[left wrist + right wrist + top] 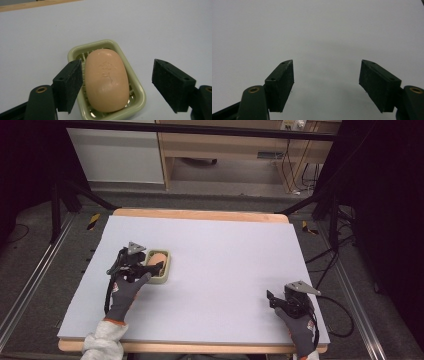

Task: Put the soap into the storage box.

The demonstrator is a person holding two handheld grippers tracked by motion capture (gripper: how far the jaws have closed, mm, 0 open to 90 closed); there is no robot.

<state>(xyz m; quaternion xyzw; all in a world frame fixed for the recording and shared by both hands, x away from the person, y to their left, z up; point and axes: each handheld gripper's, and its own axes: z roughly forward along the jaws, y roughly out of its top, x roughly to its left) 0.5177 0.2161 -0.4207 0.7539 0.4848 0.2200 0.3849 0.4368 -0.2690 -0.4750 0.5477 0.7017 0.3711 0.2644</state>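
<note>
The left gripper (117,86) hovered over the soap (107,80), its jaws spread wide – one beside the bar's flank, the other well clear of the dish. The peach bar lay lengthwise in the pale green soap dish (140,87) on the left half of the bench (225,255). This looked like the approach before a grasp; next the jaws would need centring and closing. The right gripper (280,301) rested apart, jaws open too.

Glossy plastic dish (140,93) (waxy, smooth soap (107,80)).
</note>
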